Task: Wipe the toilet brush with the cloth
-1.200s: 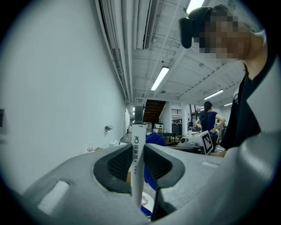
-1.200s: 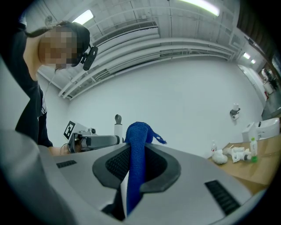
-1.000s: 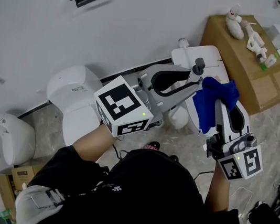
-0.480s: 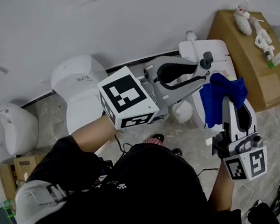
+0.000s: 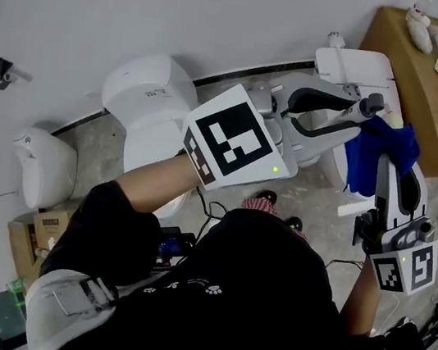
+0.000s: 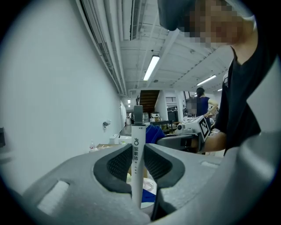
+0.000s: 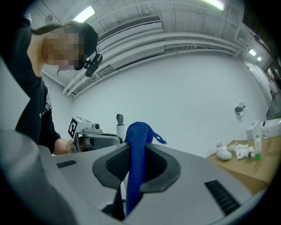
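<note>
My left gripper [image 5: 361, 112] is shut on the toilet brush's white handle [image 6: 137, 162], which stands upright between the pads and ends in a grey tip [image 6: 138, 112]. The brush head is hidden below the jaws. My right gripper [image 5: 391, 160] is shut on the blue cloth [image 5: 379, 154], whose bunched top sticks up past the pads [image 7: 137, 134]. In the head view the cloth sits right beside the handle's grey tip [image 5: 373, 104]. In the right gripper view the handle [image 7: 119, 126] stands just left of the cloth, and whether they touch is unclear.
A white toilet [image 5: 148, 108] stands by the wall at the left, and another toilet's tank [image 5: 358, 67] lies behind the grippers. At the upper right is a cardboard box [image 5: 425, 76] with small items on top. A white bin [image 5: 41, 169] stands at the far left.
The head view has swung, so both grippers now show further right. The left gripper has rolled slightly. Both grips are unchanged, with the cloth still beside the handle's tip.
</note>
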Tool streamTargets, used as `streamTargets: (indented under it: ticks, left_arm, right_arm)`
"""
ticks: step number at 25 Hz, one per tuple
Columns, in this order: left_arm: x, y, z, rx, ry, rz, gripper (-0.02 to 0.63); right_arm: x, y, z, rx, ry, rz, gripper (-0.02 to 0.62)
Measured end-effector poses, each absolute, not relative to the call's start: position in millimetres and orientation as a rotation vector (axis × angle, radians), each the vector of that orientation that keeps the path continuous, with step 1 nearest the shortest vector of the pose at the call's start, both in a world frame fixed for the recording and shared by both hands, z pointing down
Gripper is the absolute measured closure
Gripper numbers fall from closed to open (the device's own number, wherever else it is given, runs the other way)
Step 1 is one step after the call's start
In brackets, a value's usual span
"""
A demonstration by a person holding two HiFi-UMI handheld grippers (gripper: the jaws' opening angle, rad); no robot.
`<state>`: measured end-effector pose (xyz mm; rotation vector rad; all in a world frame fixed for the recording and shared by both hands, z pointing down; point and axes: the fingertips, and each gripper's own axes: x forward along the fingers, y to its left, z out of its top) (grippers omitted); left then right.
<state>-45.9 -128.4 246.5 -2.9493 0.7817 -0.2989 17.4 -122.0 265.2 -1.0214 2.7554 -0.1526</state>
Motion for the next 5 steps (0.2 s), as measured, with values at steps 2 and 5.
streamTargets:
  ticks: [2,5]
  left_arm:
    - [-50.1,-128.3,247.4,-2.973,0.771,-0.278,0.517]
    - [-56.8,-129.9,249.9,-3.013,0.765,-0.246,0.517]
  right_arm:
    - [15.9,-121.6,266.2,-1.024,2.758,-0.146,0.532]
    - [14.3,-122.5,269.0,-1.031,2.758,-0.134,0.532]
